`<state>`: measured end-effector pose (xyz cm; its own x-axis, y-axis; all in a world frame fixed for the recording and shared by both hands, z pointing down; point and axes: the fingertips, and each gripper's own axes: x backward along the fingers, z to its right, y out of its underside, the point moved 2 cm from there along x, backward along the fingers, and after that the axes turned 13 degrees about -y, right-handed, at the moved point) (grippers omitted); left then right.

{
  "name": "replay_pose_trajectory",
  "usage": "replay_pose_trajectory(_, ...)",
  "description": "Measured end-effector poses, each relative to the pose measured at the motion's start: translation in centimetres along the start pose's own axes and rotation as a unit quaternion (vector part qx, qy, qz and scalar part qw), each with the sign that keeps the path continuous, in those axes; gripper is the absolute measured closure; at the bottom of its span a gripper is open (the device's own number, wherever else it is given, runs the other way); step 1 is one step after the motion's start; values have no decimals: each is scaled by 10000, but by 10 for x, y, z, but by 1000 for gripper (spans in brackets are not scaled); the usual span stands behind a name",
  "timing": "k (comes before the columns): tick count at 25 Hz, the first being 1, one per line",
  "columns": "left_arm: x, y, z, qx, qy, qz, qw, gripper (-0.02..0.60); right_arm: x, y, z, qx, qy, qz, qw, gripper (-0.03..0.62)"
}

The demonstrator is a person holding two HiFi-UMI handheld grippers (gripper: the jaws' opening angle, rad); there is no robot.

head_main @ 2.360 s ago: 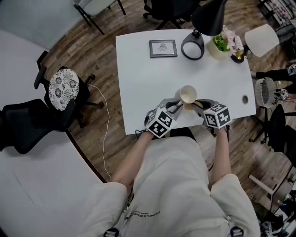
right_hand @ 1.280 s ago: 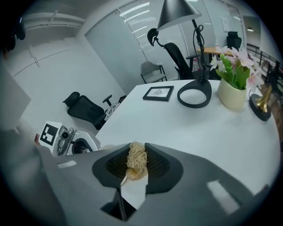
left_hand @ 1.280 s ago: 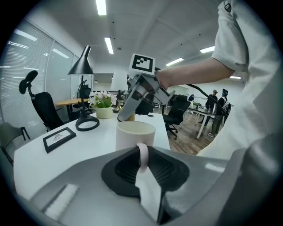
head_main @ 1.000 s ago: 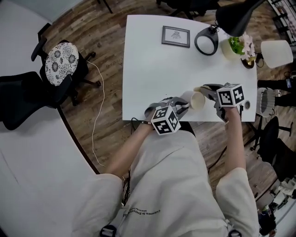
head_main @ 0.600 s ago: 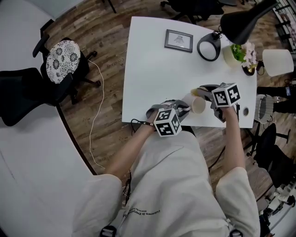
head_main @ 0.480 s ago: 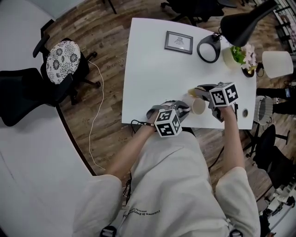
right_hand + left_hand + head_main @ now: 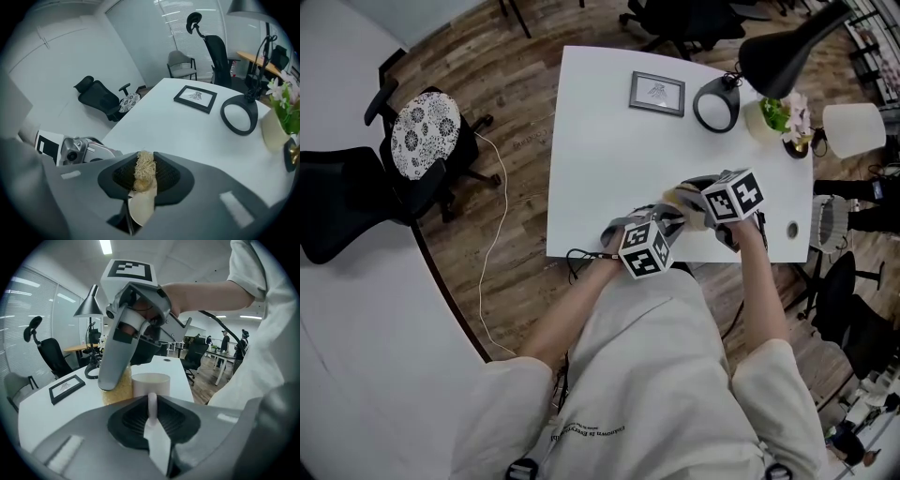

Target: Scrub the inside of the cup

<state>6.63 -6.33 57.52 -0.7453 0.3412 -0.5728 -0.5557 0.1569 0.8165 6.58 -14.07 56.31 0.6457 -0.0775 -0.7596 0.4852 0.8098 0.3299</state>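
Left gripper view shows my left gripper (image 7: 151,417) clamped shut on the handle (image 7: 152,403) of the cup (image 7: 151,382), which is upright near the front edge of the white table (image 7: 42,408). My right gripper (image 7: 140,180) is closed on a straw-coloured scrubber (image 7: 143,169), which sits just beside the cup's outer wall. Farther back on the table are a picture frame (image 7: 195,99) and a black lamp (image 7: 787,42).
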Motion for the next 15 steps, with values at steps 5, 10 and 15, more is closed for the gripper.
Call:
replay_pose_trajectory(5,2,2,-12,287,-260,8,9992,532,4,-8,-16,78,-29,282,9996,490)
replay_pose_trajectory(10,7,0,-31,572,-535,86,9969,532,17,-20,-30,223,62,845,9962,490)
replay_pose_trajectory(15,12,0,-45,712,-682,76,9951,534,33,-25,-42,367,318,1395,9890,490)
